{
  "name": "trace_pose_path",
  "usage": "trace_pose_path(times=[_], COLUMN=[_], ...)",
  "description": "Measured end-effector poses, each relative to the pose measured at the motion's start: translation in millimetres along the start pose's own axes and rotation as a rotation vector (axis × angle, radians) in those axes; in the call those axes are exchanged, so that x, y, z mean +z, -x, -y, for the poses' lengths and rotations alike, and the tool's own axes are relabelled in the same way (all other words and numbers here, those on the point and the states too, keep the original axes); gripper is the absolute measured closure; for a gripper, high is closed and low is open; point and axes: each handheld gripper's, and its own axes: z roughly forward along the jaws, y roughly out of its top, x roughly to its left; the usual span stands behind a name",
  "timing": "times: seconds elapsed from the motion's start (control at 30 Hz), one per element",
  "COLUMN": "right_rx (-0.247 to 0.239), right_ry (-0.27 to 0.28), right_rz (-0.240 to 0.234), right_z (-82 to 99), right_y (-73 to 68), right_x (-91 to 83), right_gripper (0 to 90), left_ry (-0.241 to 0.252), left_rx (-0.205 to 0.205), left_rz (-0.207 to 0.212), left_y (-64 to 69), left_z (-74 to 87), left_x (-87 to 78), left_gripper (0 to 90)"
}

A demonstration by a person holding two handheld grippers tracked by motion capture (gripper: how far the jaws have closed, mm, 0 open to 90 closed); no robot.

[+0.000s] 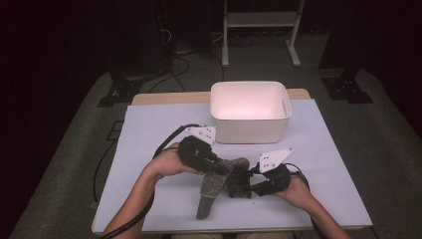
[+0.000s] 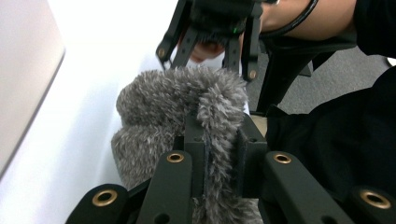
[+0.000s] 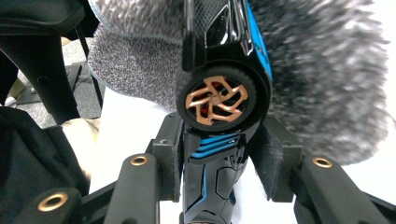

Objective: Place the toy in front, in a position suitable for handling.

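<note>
Writing: none readable on any thing.
Left gripper (image 1: 219,168): jaws clamped on the fuzzy grey sock's (image 1: 211,186) edge, near the table's (image 1: 149,134) front edge.
Right gripper (image 1: 247,175): jaws clamped on a black and blue toy car (image 3: 219,116) with a copper wheel, at the sock's opening.
Sock: its toe points at the front edge.
Hidden: the car's front, inside the sock; in the high view the car is hard to make out.
Bin (image 1: 250,111): white, at the far edge.

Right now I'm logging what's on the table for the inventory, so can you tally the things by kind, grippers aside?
Fuzzy grey sock: 1
Black toy car: 1
White bin: 1
Total: 3
</note>
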Motion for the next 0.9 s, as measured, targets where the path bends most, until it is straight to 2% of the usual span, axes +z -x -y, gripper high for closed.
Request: trace_pose_path(times=[0.13, 0.2, 0.5, 0.57, 0.7, 0.8, 0.9], right_rx=[-0.016, -0.019, -0.042, -0.043, -0.038, -0.034, -0.035], right_ry=[-0.001, -0.001, -0.016, -0.017, -0.014, -0.012, -0.011], right_rz=[0.004, 0.004, 0.012, 0.011, 0.01, 0.012, 0.012], right_z=[0.2, 0.3, -3.0, -3.3, -2.9, -2.8, -2.7], right_y=[-1.4, -1.6, -4.9, -4.8, -4.4, -4.4, -4.6], right_x=[0.0, -0.2, 2.7, 2.9, 2.9, 3.0, 3.2], right_gripper=[55.5, 55.5, 55.6, 55.6, 55.6, 55.6, 55.6], left_ry=[-0.014, -0.015, -0.01, -0.029, -0.034, -0.031, -0.019], left_rx=[0.017, 0.01, -0.024, -0.031, -0.048, -0.046, -0.025], left_rz=[0.005, 0.007, 0.006, 0.0, -0.008, -0.009, 0.001], left_y=[1.8, 1.3, 1.7, 0.9, -0.5, -0.8, 1.3], left_z=[-6.7, -5.3, 14.8, 20.5, 27.3, 25.2, 15.8], left_x=[3.8, 3.9, -2.6, -3.6, -4.1, -4.2, -5.5], left_gripper=[78.5, 78.5, 77.5, 77.2, 77.5, 77.8, 78.0])
